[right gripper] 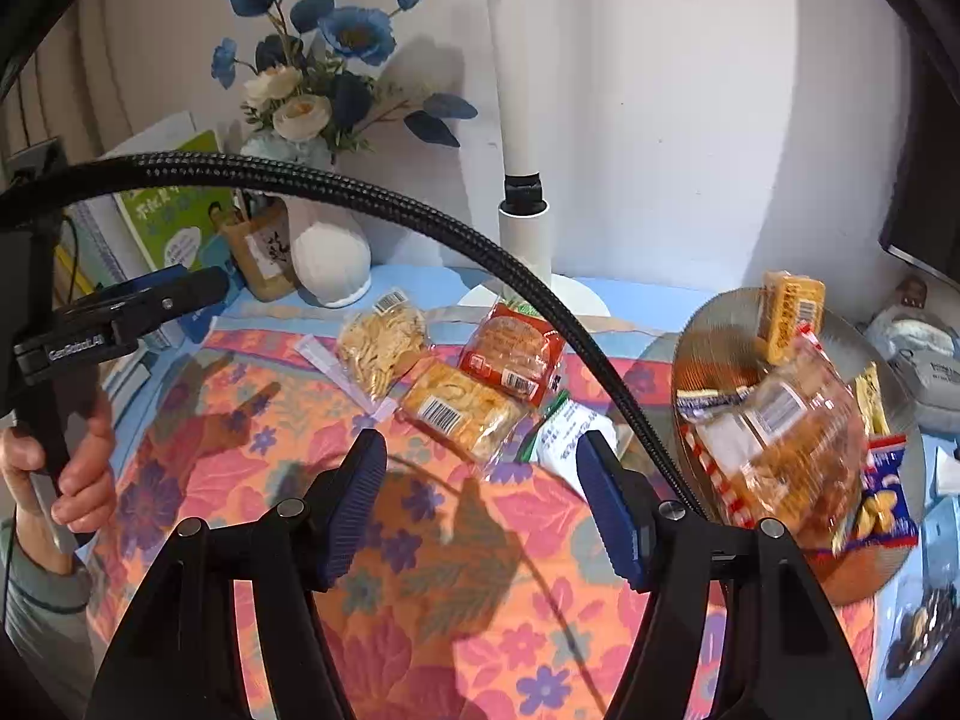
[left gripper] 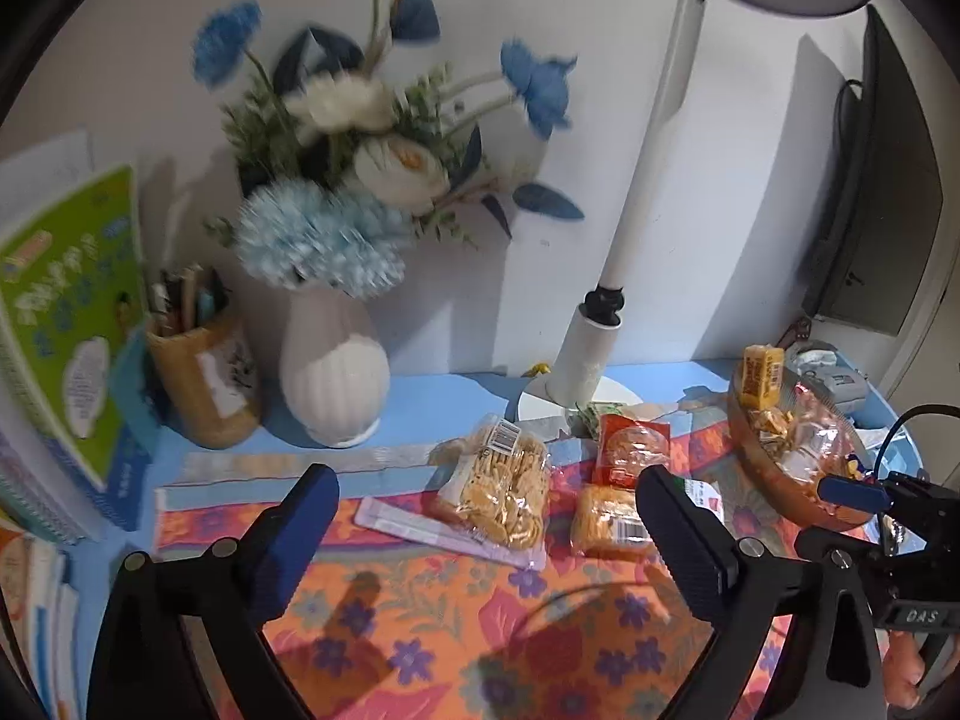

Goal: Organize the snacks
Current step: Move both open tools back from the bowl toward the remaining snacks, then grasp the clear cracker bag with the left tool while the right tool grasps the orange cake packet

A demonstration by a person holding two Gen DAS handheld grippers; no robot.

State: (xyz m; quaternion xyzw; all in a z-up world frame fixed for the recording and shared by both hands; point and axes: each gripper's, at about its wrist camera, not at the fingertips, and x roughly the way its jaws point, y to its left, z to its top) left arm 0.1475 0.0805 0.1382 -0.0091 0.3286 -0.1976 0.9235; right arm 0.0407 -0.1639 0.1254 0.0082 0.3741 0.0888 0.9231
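The left gripper (left gripper: 480,516) has its jaws spread wide with nothing between them, held above a floral cloth (left gripper: 456,618). The right gripper (right gripper: 483,492) has its jaws partly apart, also empty, over the same cloth. Four snack packs lie on the cloth ahead: a clear bag of pale crackers (right gripper: 384,345), a red pack (right gripper: 513,348), a yellow pack (right gripper: 462,405) and a white pack (right gripper: 570,429). To the right, a wooden bowl (right gripper: 720,354) holds a heap of wrapped snacks.

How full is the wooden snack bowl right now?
Heaped full: the wooden bowl holds packets piled above its rim, a yellow packet standing upright on top.
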